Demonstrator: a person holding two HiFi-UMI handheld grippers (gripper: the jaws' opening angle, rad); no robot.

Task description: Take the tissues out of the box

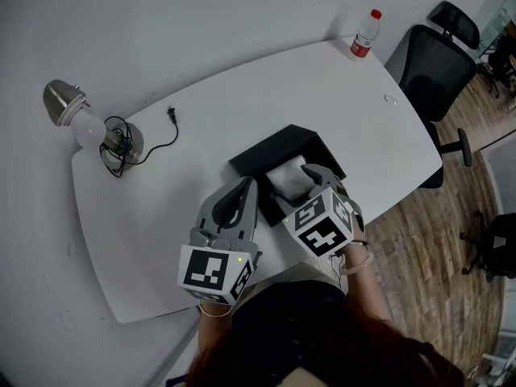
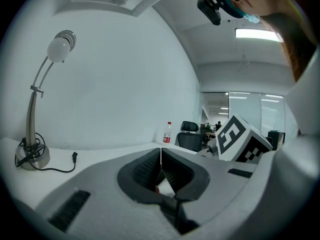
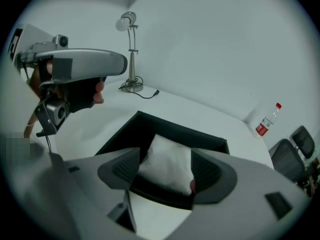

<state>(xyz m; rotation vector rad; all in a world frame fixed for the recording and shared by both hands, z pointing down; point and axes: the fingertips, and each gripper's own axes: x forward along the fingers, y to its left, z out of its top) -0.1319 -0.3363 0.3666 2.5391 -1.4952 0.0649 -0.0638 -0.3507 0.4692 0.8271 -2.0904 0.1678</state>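
A black tissue box [image 1: 262, 153] lies open on the white table [image 1: 153, 240], with a white tissue [image 1: 288, 177] standing up out of it. My right gripper [image 1: 316, 181] reaches over the box's near edge. In the right gripper view its jaws stand wide apart on either side of the tissue [image 3: 167, 164], above the box [image 3: 150, 129], and the pads do not squeeze it. My left gripper [image 1: 247, 185] hovers just left of the box. Its jaws are shut tip to tip [image 2: 161, 151] with nothing between them.
A silver desk lamp [image 1: 81, 119] with its loose cable and plug [image 1: 165, 127] stands at the table's left end. A water bottle with a red cap [image 1: 365, 35] is at the far edge. A black office chair [image 1: 435, 63] sits beyond the right end.
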